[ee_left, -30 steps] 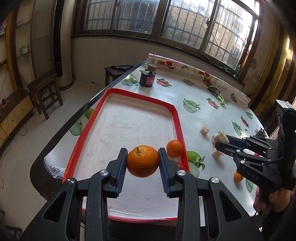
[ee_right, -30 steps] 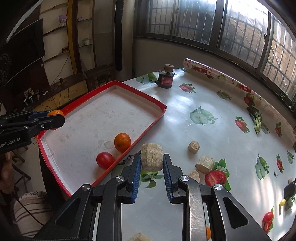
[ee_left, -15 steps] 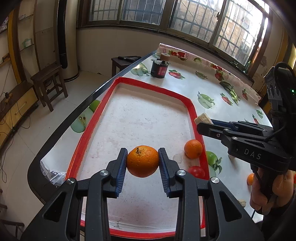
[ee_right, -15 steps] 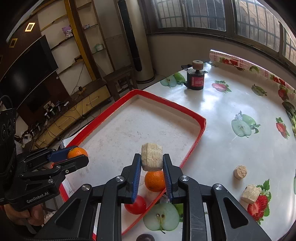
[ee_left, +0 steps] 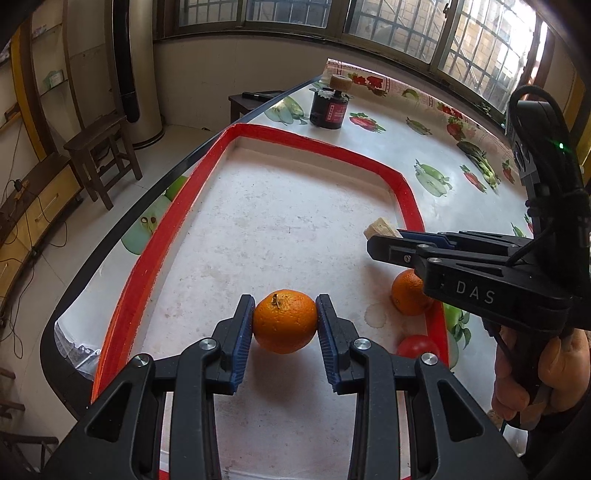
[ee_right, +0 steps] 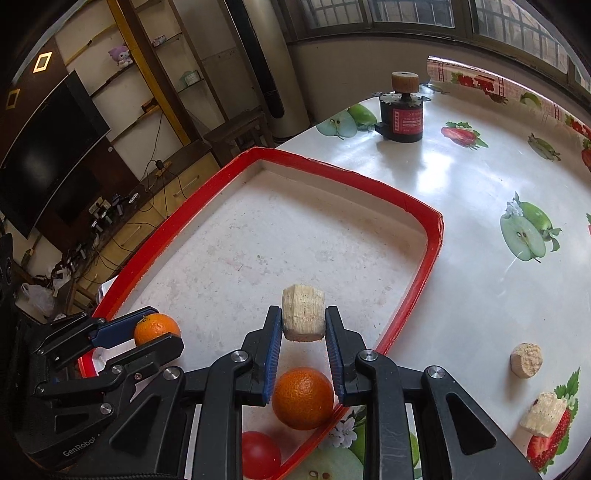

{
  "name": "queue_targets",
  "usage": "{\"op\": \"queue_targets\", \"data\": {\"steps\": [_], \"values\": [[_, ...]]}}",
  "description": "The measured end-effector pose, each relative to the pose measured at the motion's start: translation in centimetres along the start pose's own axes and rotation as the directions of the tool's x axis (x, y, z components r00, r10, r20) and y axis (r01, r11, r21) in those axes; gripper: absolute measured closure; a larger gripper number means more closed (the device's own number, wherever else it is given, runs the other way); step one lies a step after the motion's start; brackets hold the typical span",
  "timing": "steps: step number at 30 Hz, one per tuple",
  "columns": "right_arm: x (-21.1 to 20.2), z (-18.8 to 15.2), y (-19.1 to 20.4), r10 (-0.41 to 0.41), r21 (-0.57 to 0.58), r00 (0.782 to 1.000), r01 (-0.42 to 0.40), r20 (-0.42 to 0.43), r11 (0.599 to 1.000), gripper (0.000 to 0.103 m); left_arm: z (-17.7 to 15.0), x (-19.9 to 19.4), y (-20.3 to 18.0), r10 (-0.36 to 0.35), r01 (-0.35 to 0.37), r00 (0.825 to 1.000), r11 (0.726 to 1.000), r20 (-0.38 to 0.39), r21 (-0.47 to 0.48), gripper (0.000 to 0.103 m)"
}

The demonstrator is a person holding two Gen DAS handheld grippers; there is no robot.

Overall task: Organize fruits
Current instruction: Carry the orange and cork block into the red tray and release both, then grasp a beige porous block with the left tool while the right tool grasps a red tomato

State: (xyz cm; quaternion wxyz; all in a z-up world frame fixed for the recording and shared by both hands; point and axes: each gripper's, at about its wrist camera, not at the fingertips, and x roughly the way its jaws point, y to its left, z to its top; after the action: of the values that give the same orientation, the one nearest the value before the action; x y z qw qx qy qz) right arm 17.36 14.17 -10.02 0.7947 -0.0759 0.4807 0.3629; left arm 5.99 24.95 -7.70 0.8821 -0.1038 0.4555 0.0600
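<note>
White letters "DAS" stand on the black plastic body of the right gripper (ee_left: 384,240), seen from the left wrist. "GenRobot" runs in pale print along the black left gripper (ee_right: 155,332). Print on the black cylinder's red label (ee_right: 406,120) is illegible.

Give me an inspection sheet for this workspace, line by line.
Surface: table under a fruit-print cloth, red-rimmed tray on it.
Job's things: loose orange and tomato in the tray's near corner.
Clutter: two pale chunks on the cloth; black jar at the far end.
Tools: left tool shut on an orange; right tool shut on a pale block, both over the tray.
Cables: cords by the TV cabinet.
Surroundings: stool, barred windows.
</note>
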Motion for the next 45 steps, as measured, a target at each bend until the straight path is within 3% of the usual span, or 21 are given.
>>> {"op": "queue_targets", "data": {"steps": [8,10,19,32,45], "values": [[0.8,-0.2,-0.3,0.005,0.021,1.0,-0.004,-0.02,1.0,0.072,0.0,0.3,-0.2,0.032,-0.032,0.999,0.999,-0.015,-0.003,0.065],[0.1,-0.2,-0.4,0.003,0.02,1.0,-0.003,-0.006,1.0,0.071,0.0,0.1,-0.3,0.036,-0.036,0.999,0.999,-0.007,-0.005,0.058],[-5.3,-1.4,-0.9,-0.003,0.033,0.997,0.0,0.082,0.999,0.069,0.1,-1.8,-1.8,0.034,-0.034,0.999,0.999,0.036,0.015,0.058],[-11.6,-7.1,-5.0,-0.066,0.133,0.99,0.048,0.128,0.99,0.068,-0.5,-4.0,-6.5,-0.045,0.039,0.997,0.995,0.062,0.087,0.058],[-16.1,-14.3,-11.1,-0.166,0.273,0.979,0.128,0.119,0.954,0.067,-1.7,-4.2,-12.9,-0.117,0.11,0.993,0.977,0.029,0.182,0.058]]}}
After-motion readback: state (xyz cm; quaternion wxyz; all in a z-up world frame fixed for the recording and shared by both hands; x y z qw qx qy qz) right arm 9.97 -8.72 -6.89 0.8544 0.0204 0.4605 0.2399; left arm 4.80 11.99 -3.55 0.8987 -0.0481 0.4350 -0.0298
